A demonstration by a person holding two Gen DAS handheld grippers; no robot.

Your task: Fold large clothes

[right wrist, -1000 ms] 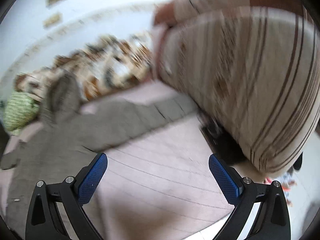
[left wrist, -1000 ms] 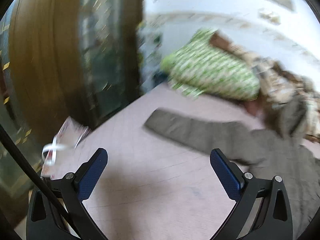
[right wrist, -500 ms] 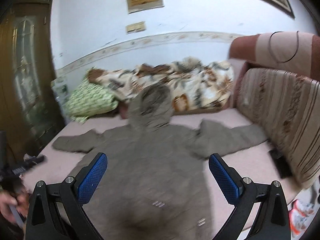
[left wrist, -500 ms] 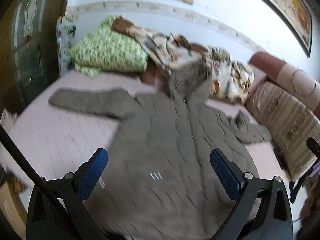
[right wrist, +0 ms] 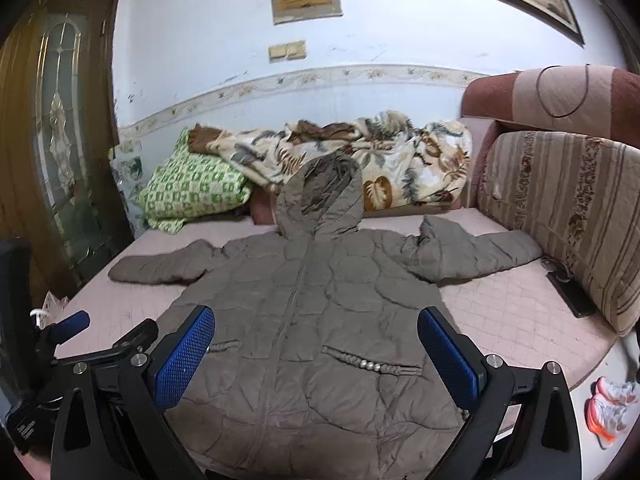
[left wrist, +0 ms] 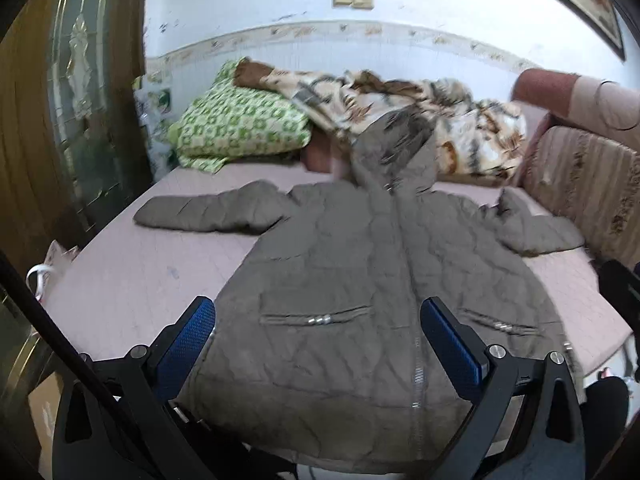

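A grey hooded jacket (right wrist: 312, 320) lies spread flat across the frame's centre on the pink bed (right wrist: 520, 312), both the left claw (left wrist: 320, 348) and right claw (right wrist: 316, 352) gaping wide and empty above its hem.

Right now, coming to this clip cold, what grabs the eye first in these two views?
The grey-brown hooded jacket dominates: spread flat, front up, across the pink bed, sleeves out to both sides, hood toward the wall. Behind it a leaf-print blanket is bunched beside a green patterned pillow. Both grippers, left and right, hang open over the jacket's lower half, holding nothing.
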